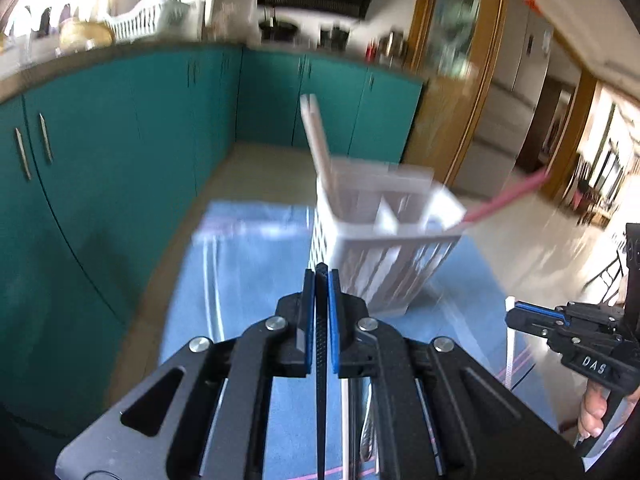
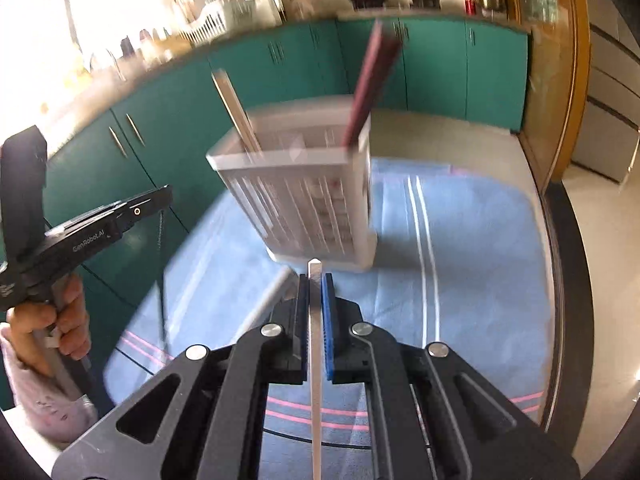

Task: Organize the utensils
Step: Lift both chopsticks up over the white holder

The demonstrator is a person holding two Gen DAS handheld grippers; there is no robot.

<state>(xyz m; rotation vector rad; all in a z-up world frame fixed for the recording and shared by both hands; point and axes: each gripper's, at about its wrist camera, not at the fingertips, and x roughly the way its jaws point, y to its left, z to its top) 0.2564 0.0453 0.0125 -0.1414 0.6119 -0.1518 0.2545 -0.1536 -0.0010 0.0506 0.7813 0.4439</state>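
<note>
Teal cabinets (image 1: 120, 128), a blue cloth (image 2: 480, 240), a white dish rack (image 1: 148, 20).

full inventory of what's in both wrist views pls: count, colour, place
utensil caddy: 1, white slotted plastic, standing on the cloth ahead of both grippers
pale chopsticks: count blurred, cream, leaning out of the caddy's left side in the right wrist view
red chopsticks: count blurred, dark red, in the caddy's right corner in that view
black chopstick: 1, black, clamped in the left gripper
white chopstick: 1, white, clamped in the right gripper
tablecloth: 1, blue with white and pink stripes, covering the table
cabinets: several doors, teal, behind the table
dish rack: 1, white, on the counter
left gripper: 1, black, blue fingers, shut
right gripper: 1, black, blue fingers, shut
hand: 1, gripping the left handle
</note>
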